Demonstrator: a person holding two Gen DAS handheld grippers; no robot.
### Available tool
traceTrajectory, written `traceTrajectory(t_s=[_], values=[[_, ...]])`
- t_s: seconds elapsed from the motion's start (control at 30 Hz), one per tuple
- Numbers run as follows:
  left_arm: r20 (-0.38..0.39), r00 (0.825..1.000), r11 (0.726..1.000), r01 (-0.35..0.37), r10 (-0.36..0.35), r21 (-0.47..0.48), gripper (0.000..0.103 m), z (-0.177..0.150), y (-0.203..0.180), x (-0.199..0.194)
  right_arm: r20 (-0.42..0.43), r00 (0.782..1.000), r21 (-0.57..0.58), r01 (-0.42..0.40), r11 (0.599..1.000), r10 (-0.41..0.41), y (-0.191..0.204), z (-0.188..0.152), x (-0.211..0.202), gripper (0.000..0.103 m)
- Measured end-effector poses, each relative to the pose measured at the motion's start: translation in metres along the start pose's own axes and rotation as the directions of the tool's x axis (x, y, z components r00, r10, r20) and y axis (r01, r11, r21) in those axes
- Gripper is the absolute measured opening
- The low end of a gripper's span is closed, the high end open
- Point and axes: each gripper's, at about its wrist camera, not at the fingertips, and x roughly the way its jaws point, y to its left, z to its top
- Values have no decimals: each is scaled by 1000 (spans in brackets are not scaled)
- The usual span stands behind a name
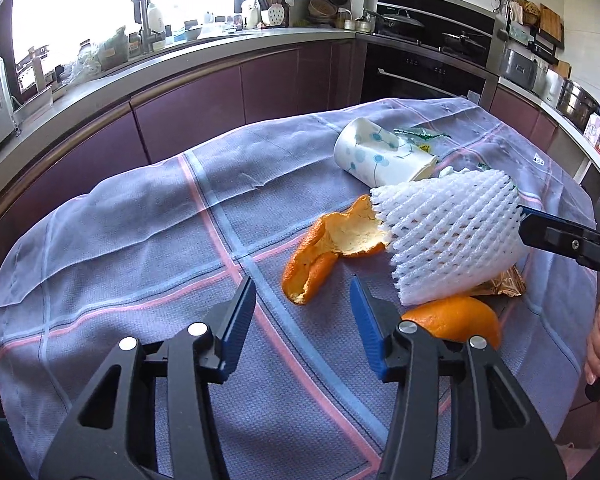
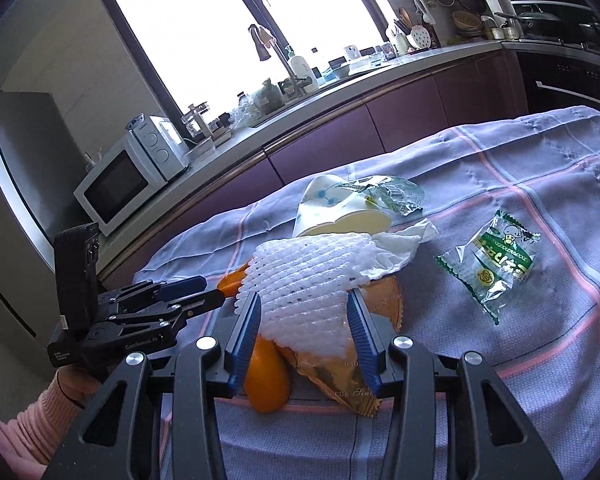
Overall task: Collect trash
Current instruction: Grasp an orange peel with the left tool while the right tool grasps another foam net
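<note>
On the checked lilac tablecloth (image 1: 140,248) lies a loose pile of trash.

Left wrist view, left to right: the left gripper (image 1: 303,300) hovers over bare cloth with its ribbed blue pads apart and nothing between them. Just beyond its right finger lies a curled strip of orange peel (image 1: 332,244), pith side up, long axis running from near-left to far-right. Behind it a paper cup (image 1: 380,156) lies on its side, white with a blue flower print, base toward the far left and open mouth toward the right. To the right sits the white foam fruit net (image 1: 452,236), a diamond-mesh sleeve lying slantwise, one end toward the peel. A second orange peel piece (image 1: 456,320) lies below it, skin side up.

Right wrist view, left to right: the left gripper's body carries small white lettering (it appears to read "GenRobot.AI"). The right gripper (image 2: 304,322) straddles the near end of the foam net (image 2: 304,280); both pads appear to touch its sides, though whether they press I cannot tell. Under the net lies a gold foil wrapper (image 2: 340,384) with faint print, "SUN" partly legible. A crumpled tissue (image 2: 400,244) rests between net and cup. Well apart on the right lies a clear snack packet (image 2: 496,264) with green printing and a cartoon figure, characters unreadable.
</note>
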Motion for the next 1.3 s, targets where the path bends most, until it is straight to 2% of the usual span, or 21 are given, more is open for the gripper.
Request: traceTrajectory(t_s=[0.1, 0.17, 0.23, 0.5, 0.67, 1.03, 1.3], values=[[-25, 1000, 1000, 11, -11, 15, 35, 3, -4, 9, -6, 1000, -1, -10, 1000, 10, 0, -1, 1, 21], [-34, 999, 1000, 12, -11, 24, 30, 4, -7, 14, -6, 1000, -11, -9, 1000, 9, 2, -2, 1, 17], [-33, 999, 999, 7, -6, 31, 18, 4, -9, 16, 0, 1000, -13, -15, 1000, 15, 3, -2, -1, 14], [14, 1000, 999, 6, -7, 52, 13, 0, -17, 1, 30, 999, -22, -35, 999, 35, 7, 1, -13, 9], [50, 999, 1000, 12, -12, 14, 13, -7, -8, -19, 50, 997, -40, -51, 998, 53, 13, 4, -20, 7], [157, 987, 998, -10, 21, -69, 12, -33, 20, -87, 70, 992, -79, -101, 992, 106, 35, 13, -25, 5], [204, 978, 989, -13, 43, -147, 11, -59, 46, -130, 50, 986, -103, -155, 983, 161, 56, 14, -19, 5]])
